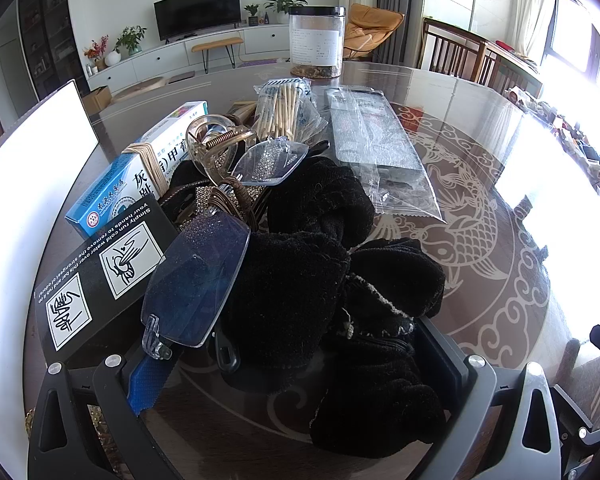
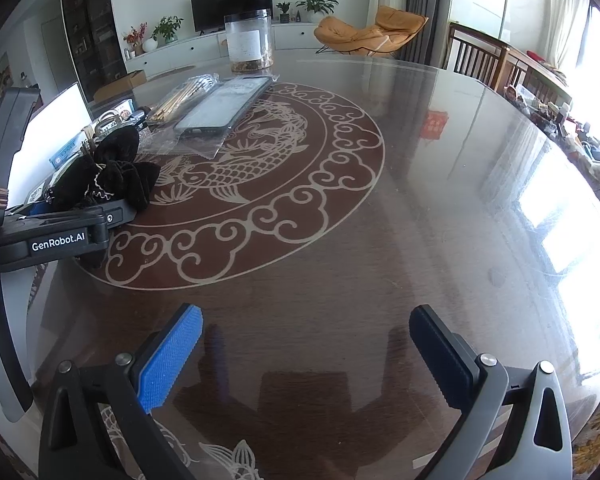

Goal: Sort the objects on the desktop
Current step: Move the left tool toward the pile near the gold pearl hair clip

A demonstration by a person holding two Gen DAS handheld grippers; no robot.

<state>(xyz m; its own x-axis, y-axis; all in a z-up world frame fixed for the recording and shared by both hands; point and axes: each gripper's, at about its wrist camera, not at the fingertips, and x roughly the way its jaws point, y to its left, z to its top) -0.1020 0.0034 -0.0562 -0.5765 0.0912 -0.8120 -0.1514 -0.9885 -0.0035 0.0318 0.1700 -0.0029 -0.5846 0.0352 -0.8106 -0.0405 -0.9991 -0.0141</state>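
**Left gripper around black cloth; right gripper empty**

Left gripper [image 1: 300,364]: jaws spread wide either side of a crumpled black fuzzy cloth [image 1: 324,280], no squeeze visible. Clear glasses [image 1: 198,280] just left of it, black card [image 1: 96,276] further left. Right gripper [image 2: 306,354]: wide open, empty, low over bare bench [image 2: 420,220].

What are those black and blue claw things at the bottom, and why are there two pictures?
Each claw is a grabbing tool that a person holds, one per hand, with a camera on it looking forward. One picture is from the left tool, the other from the right tool. The left tool's fingers sit around a fuzzy black cloth on the glass table. I cannot tell if it is squeezing yet. The right tool is open and holds nothing. Also on the table: glasses, a blue medicine box, a packet of sticks and a jar.
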